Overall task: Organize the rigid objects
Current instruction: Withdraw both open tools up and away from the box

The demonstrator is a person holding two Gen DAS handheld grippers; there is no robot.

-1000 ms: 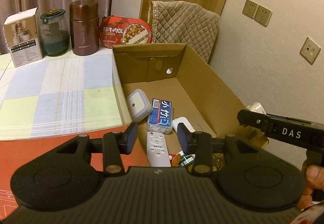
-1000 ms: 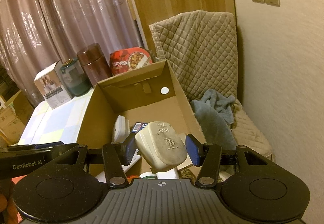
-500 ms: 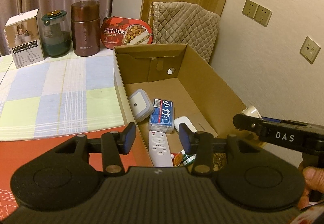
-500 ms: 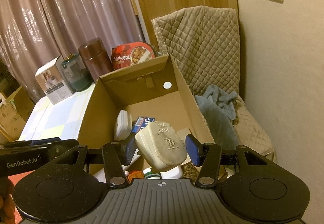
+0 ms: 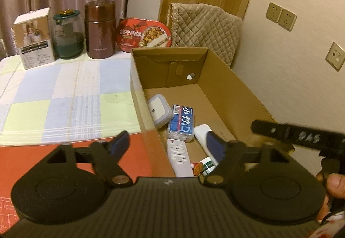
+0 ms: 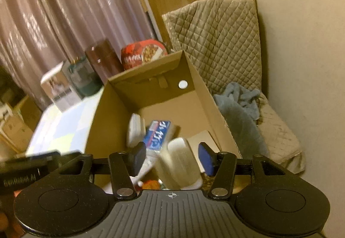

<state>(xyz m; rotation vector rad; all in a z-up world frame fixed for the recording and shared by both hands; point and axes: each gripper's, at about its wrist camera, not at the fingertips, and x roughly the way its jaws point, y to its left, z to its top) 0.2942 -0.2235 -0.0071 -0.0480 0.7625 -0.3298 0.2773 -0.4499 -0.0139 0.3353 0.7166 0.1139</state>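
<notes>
An open cardboard box [image 5: 226, 87] holds a grey-lidded container [image 5: 159, 109], a blue pack [image 5: 181, 123], a white remote [image 5: 179, 157] and other small items. My left gripper [image 5: 169, 143] hovers over the box's near end, jaws opening, nothing between them. In the right wrist view, my right gripper [image 6: 172, 157] hangs above the same box [image 6: 107, 113], jaws opening. A cream plug adapter [image 6: 179, 167], blurred, sits low between the fingers, and the pads are off it.
On the checked cloth [image 5: 64, 95] stand a white carton [image 5: 34, 37], a green jar [image 5: 68, 35], a brown flask [image 5: 100, 29] and a red meal tray [image 5: 144, 33]. A quilted chair [image 6: 220, 39] with a blue towel [image 6: 241, 104] is right of the box. A thumb [image 5: 336, 184] shows at right.
Both grippers' jaws have spread wider. The cream adapter, gripped by the right pads before, is now loose, lower and blurred between them. The hands have barely shifted.
</notes>
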